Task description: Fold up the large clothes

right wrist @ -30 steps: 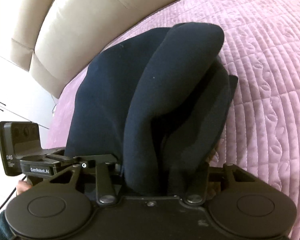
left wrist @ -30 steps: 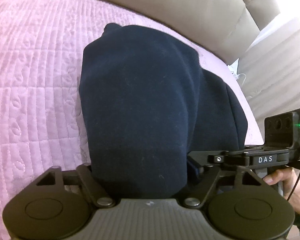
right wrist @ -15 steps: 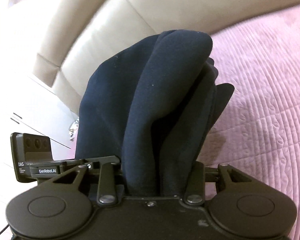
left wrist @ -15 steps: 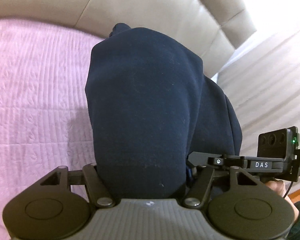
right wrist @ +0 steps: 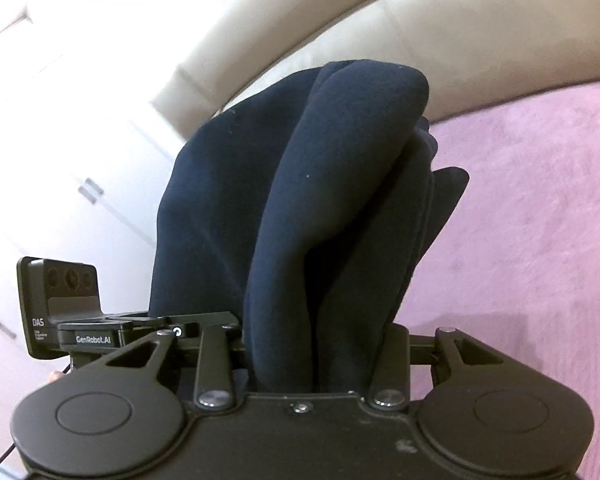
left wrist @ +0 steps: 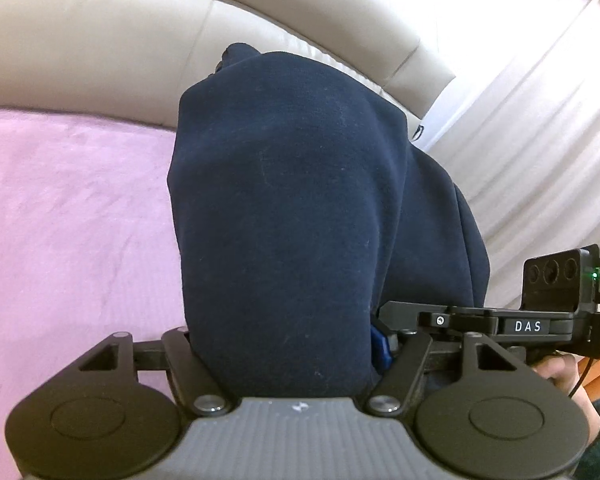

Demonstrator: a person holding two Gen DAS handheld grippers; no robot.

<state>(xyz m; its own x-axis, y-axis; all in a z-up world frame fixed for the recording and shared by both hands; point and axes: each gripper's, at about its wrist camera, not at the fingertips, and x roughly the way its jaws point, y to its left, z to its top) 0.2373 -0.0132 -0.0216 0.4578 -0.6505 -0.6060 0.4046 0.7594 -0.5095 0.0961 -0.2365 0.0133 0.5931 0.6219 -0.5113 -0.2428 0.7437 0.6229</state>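
A dark navy garment [left wrist: 292,208] is folded into a thick bundle and held up off the pink quilted bed cover [left wrist: 68,216]. My left gripper [left wrist: 284,344] is shut on one end of it; the cloth hides its fingertips. In the right wrist view the same garment [right wrist: 324,208] hangs in several folds and my right gripper [right wrist: 316,360] is shut on it. The other gripper shows beside each bundle, the right one in the left wrist view [left wrist: 540,320], the left one in the right wrist view [right wrist: 72,320].
A beige padded leather headboard [left wrist: 100,52] runs behind the bed. White curtains [left wrist: 540,112] hang at the right. White cabinet doors [right wrist: 60,184] stand left of the headboard in the right wrist view. The pink cover [right wrist: 540,208] lies below the garment.
Both grippers have risen and tilted up with the garment. The bed has dropped lower in both views and more headboard, curtain and cabinet show.
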